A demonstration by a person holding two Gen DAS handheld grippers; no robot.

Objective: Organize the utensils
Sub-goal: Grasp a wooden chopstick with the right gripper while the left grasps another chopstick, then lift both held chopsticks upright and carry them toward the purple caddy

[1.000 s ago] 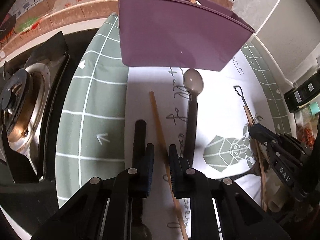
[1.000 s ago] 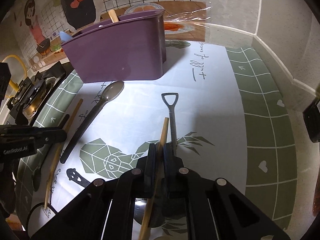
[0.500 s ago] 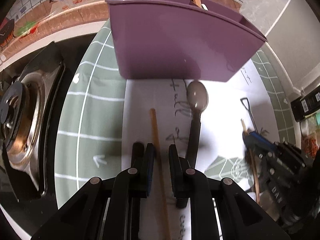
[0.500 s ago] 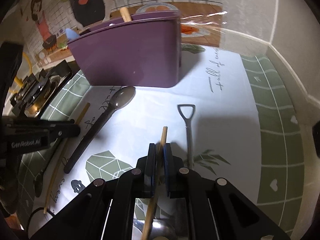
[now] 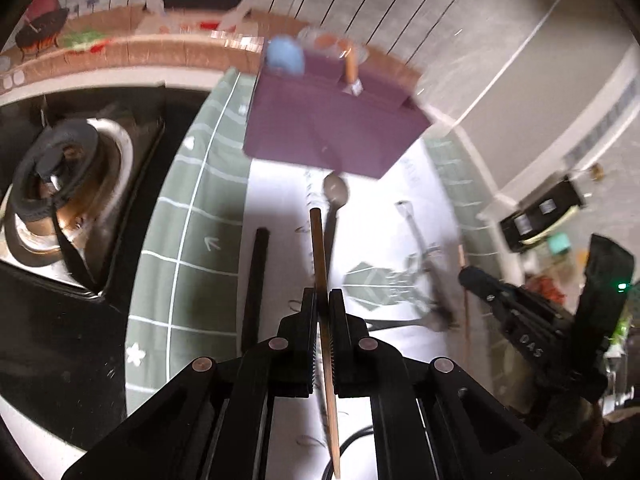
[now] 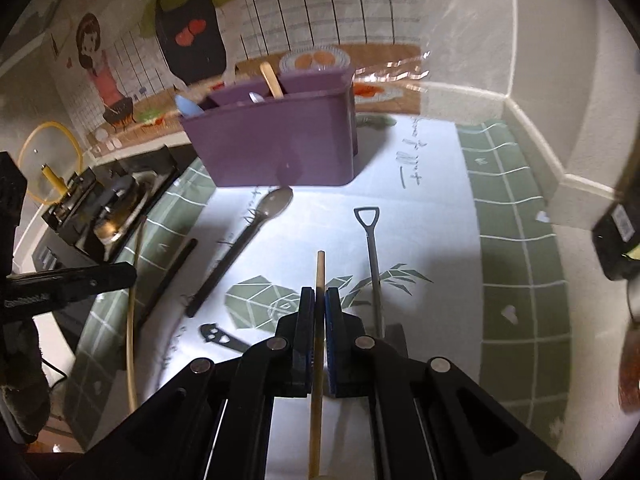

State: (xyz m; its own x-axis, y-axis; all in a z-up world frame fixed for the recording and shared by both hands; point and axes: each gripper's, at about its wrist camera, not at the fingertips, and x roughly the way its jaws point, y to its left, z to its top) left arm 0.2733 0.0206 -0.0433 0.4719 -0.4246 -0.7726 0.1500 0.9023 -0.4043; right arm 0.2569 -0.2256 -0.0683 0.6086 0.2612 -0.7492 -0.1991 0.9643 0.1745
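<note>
Gripping one wooden chopstick [image 5: 319, 248] in the left gripper [image 5: 323, 300], right gripper [image 6: 319, 300] clamped on another chopstick [image 6: 320, 272], purple caddy [image 6: 276, 144] upper centre, spoon [image 6: 256, 228] seemingly flat below it.

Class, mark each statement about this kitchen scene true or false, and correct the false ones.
1. The left hand-held gripper is shut on a wooden chopstick. True.
2. The right hand-held gripper is open and holds nothing. False: it is shut on a second chopstick.
3. The purple utensil holder is empty. False: a blue utensil and a wooden handle stick out of it.
4. A grey spoon lies on the mat before the holder. True.
5. The shovel-handled utensil stands in the holder. False: it lies on the mat.
</note>
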